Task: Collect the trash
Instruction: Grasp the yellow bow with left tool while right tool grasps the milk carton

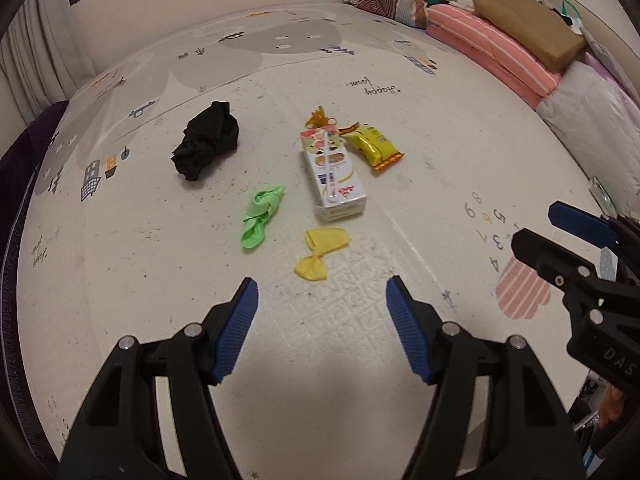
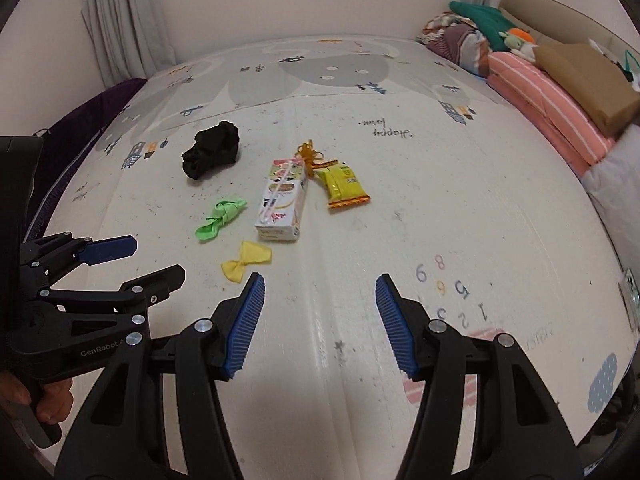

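I've got two grippers over the play mat (image 1: 460,128), both tilted down at it. My left gripper (image 1: 322,332) has its jaws apart, nothing between the blue pads. My right gripper (image 2: 320,326) is the same: jaws apart, empty.

Counting the trash on the mat ahead of me: six pieces, all lying loose, none touched by either gripper. One black crumpled bag (image 1: 208,146), far left and well apart from the rest. One green wrapper (image 1: 262,216), twisted, near the middle. One yellow wrapper (image 1: 320,254), tied like a bow, nearest my left jaws. One carton (image 1: 334,172), lying flat with a straw stuck along its top face; its print is too small for me to read. One yellow snack packet (image 1: 370,144), just beside the carton's far end; its lettering is also unreadable. One small orange ribbon (image 1: 318,116), at the carton's far tip.

Writing I can make out: "Happy" in script on the mat, upside down from here, and coloured digits near my right jaws. From the right wrist view, the left gripper's body reads "GenRobot"; from the left wrist view, the right gripper's body shows "DAS".

Along the right edge sit folded bedding (image 1: 492,48) and one brown paper bag (image 1: 532,28).
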A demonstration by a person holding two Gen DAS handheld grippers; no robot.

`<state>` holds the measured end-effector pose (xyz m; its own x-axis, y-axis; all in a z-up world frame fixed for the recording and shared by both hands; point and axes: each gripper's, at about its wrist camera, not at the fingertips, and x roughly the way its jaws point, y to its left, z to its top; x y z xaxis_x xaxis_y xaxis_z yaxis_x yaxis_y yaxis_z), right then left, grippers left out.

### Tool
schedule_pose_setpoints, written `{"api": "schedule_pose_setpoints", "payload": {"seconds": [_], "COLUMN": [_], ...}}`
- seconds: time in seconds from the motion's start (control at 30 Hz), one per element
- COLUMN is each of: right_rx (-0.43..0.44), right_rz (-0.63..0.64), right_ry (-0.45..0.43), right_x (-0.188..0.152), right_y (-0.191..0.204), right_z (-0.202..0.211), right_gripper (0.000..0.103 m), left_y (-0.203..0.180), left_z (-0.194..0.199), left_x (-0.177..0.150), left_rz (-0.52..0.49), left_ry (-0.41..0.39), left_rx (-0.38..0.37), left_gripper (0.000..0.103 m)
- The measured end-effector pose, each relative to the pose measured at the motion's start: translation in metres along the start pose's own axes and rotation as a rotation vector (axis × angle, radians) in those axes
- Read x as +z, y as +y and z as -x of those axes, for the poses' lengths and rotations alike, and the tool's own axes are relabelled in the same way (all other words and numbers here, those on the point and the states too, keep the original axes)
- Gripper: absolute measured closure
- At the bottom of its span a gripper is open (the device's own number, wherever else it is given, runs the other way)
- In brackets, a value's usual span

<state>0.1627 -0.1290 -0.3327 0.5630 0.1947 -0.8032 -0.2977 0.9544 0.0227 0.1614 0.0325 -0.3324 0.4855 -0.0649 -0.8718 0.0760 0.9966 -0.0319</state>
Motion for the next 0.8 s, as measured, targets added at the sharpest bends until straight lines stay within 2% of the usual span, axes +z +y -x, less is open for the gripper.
{"api": "schedule_pose_setpoints", "payload": {"seconds": [0.13, 0.33, 0.63, 0.8], "right_rx": [0.023, 0.060, 0.101, 0.115], "right_rz": [0.032, 0.079, 0.132, 0.152], "right_ry": [0.011, 0.017, 0.079, 0.099], "right_x": [0.020, 0.039, 0.031, 0.028], "right_y": [0.013, 0.012, 0.004, 0.006], "right_z": [-0.031, -0.068, -0.128, -0.144], "right_gripper": [0.047, 0.047, 0.047, 0.047], "left_y": [0.015, 0.016, 0.013, 0.014], "left_z": [-0.018, -0.053, -0.119, -0.144], "left_x": [0.007, 0.013, 0.010, 0.005], "left_rz": [0.028, 0.043, 0.052, 0.046], "left_ry": [0.006, 0.022, 0.066, 0.098], "left_rx": [-0.006, -0.003, 0.014, 0.013], "left_gripper": [0.036, 0.036, 0.036, 0.036]}}
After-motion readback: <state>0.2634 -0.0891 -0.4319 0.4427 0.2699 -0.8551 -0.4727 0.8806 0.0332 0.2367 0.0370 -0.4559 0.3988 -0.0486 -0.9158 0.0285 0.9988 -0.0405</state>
